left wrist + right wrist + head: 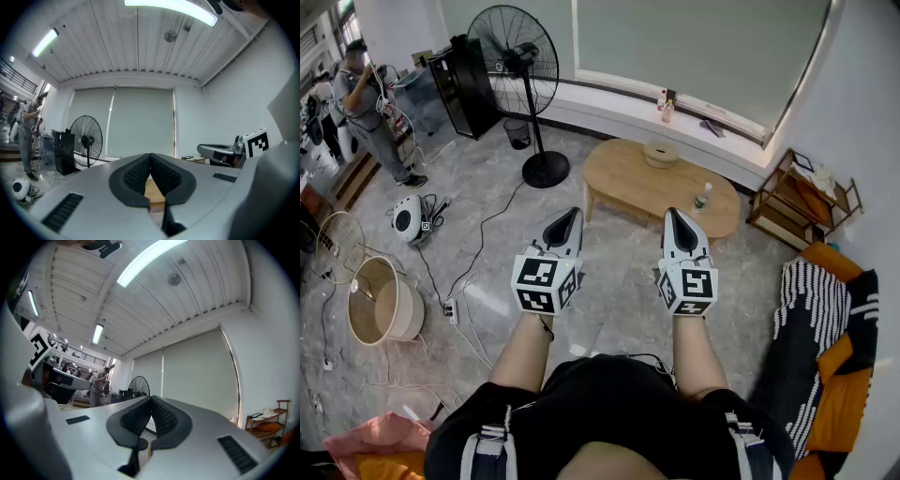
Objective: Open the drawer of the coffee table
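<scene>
A low oval wooden coffee table [623,178] stands on the tiled floor ahead of me, below the window; no drawer shows from here. My left gripper [572,215] and my right gripper [674,215] are held side by side in the air, short of the table's near edge, both shut and holding nothing. In the left gripper view the black pads of the left gripper [150,156] meet at the tip, with a strip of the table's wood [154,191] showing behind them. The right gripper [151,399] has its pads closed together too.
On the table are a round woven dish [660,154] and a small bottle [701,198]. A standing fan [523,66] is left of the table, a wooden shelf [806,202] to its right. Cables [473,281], a round basket [382,302] and a person [370,108] are at the left.
</scene>
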Demonstrator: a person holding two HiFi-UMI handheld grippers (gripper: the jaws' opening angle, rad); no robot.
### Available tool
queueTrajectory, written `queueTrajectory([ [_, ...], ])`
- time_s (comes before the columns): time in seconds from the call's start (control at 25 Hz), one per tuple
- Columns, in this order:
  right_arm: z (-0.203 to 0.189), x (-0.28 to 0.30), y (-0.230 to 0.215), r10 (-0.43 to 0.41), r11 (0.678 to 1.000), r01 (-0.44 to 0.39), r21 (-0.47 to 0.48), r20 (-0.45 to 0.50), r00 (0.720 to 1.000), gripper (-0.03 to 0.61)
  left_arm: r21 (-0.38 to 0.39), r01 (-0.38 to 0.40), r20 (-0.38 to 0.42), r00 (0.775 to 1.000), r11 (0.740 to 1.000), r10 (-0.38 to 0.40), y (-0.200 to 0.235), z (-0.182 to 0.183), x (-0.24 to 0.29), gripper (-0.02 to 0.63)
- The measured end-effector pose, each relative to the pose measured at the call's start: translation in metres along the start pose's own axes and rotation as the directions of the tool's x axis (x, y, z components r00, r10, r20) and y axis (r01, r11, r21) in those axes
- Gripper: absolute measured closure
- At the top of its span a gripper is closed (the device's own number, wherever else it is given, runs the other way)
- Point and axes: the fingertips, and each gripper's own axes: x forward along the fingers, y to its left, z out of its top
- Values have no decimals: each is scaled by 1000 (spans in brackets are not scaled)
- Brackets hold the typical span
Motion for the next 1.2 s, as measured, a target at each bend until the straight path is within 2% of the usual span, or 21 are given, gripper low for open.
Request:
queueTrajectory([
  [0.16,2,-7,1,-5,1000,5,12,2,1000,565,25,-3,9,1000,1000,3,-5,8,-7,592],
  [0.36,-5,-11,6,-8,1000,9,6,-10,1000,563,21,-2,-6,1000,1000,2,-3,1,-10,593],
  [0.68,-9,-13,23,-9,1000,9,-12,-26,1000,563,12,42,-13,999,999,-42,2,-7,-16,592],
  [1.2,-15,-10,88,-63,997,62,-41,-23,998,563,15,91,-6,996,996,-91,62,-19,-50,592],
])
